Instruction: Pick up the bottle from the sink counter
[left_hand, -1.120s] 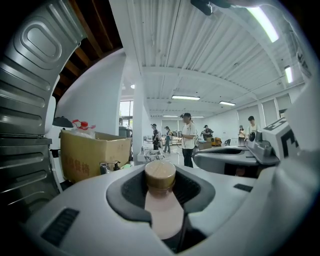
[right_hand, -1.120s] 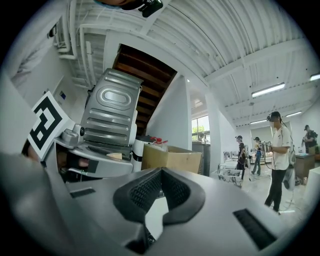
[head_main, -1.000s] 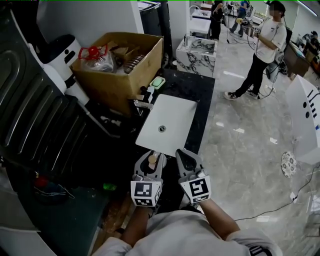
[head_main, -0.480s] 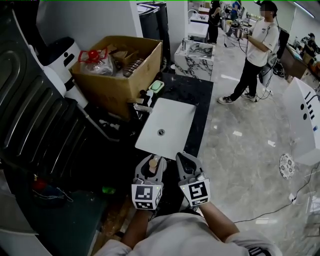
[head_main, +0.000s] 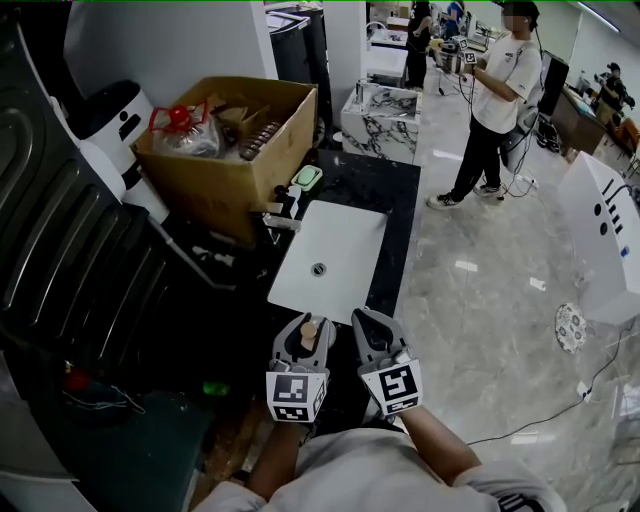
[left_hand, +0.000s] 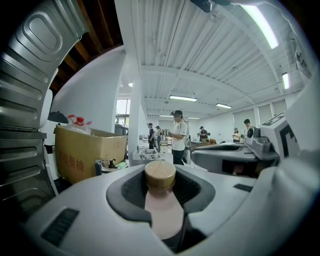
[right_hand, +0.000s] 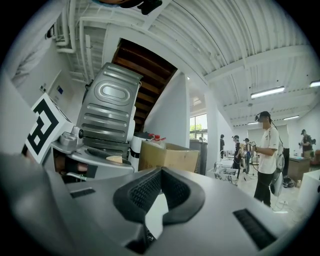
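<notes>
Left gripper view: bottle (left_hand: 161, 202), red-lettered box (left_hand: 85, 152)

The white rectangular sink basin (head_main: 330, 245) is sitting in the dark stone counter (head_main: 398, 190), with the open brown cardboard box (head_main: 225, 180) standing at its left and the small green soap dish (head_main: 306, 178) lying just behind it. In front of the basin, the left tongs (head_main: 304, 324) are gripping the pale round-capped bottle (head_main: 308, 331), and the right tongs (head_main: 368, 320) are hanging just beside them. A person in a white shirt (head_main: 492, 95) is standing on the floor far behind, at the right.
</notes>
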